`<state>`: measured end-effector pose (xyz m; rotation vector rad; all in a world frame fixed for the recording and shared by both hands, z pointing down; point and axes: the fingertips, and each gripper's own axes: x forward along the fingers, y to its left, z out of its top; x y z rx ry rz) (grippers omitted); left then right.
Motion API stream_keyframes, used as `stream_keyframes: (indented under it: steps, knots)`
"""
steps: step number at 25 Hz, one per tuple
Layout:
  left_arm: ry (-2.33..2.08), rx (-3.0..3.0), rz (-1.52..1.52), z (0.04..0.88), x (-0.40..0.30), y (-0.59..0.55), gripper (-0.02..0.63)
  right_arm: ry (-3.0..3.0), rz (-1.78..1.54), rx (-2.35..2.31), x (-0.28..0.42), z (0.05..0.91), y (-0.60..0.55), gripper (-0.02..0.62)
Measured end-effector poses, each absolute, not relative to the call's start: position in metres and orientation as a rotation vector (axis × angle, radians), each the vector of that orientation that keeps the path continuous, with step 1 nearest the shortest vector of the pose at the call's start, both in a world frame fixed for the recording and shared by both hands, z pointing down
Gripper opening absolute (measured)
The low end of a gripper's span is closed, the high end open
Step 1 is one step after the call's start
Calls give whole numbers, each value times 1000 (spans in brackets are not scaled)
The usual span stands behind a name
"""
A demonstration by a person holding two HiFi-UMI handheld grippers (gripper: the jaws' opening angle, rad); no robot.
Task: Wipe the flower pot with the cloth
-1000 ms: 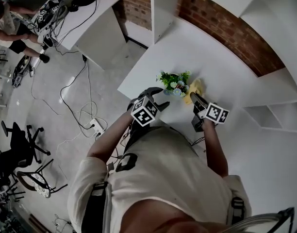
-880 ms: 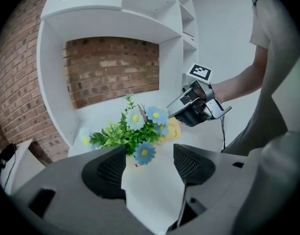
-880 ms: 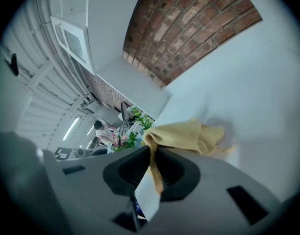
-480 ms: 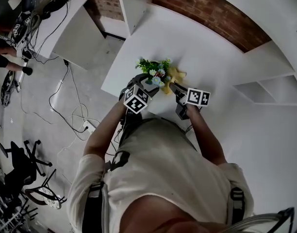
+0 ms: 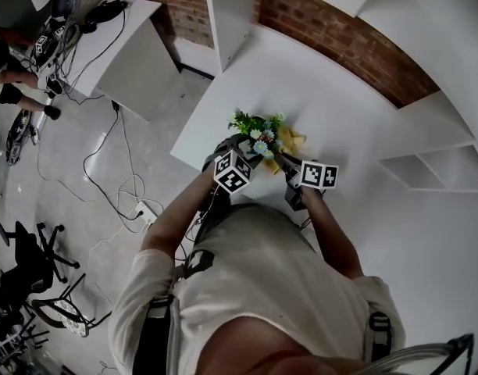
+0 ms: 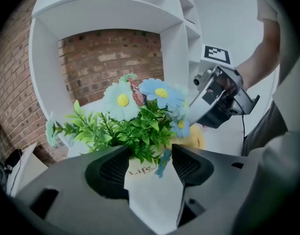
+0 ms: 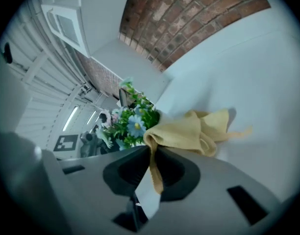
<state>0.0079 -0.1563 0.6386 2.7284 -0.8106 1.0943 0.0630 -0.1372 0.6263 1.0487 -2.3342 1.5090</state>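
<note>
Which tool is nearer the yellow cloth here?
Right. The right tool is shut on the cloth. The left tool, open, jaws having just been closing slightly with the flower pot between them, sits across the pot from it.

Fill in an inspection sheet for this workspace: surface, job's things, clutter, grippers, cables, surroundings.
Surface: white table, carrying only the job's things.
Job's things: flower pot with artificial flowers, upright on the table; yellow cloth bunched beside it.
Clutter: nothing seen on the table.
Grippers: left hand-held gripper open, jaws either side of the pot, just closed in slightly, pads not pressing; right hand-held gripper shut on the cloth.
Cables: loose cables and a power strip on the floor left of the table.
Surroundings: brick wall, white shelves, office chair, second desk with equipment.
</note>
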Motion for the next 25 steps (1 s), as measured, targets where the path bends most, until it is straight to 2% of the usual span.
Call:
stream_keyframes:
  steps: [6, 13, 19, 25]
  knots:
    - [-765, 2760, 1068, 637, 20, -146, 290, -2459, 1520, 1109, 67, 587, -160, 57]
    - [-795, 2755, 923, 609, 10, -146, 290, -2331, 1483, 1172, 79, 618, -162, 55]
    - [-773, 2793, 1226, 633, -10, -170, 290, -2240, 1466, 1132, 78, 645, -151, 55]
    - [-828, 2794, 1230, 641, -7, -173, 272, -2211, 1464, 1111, 75, 655, -149, 55]
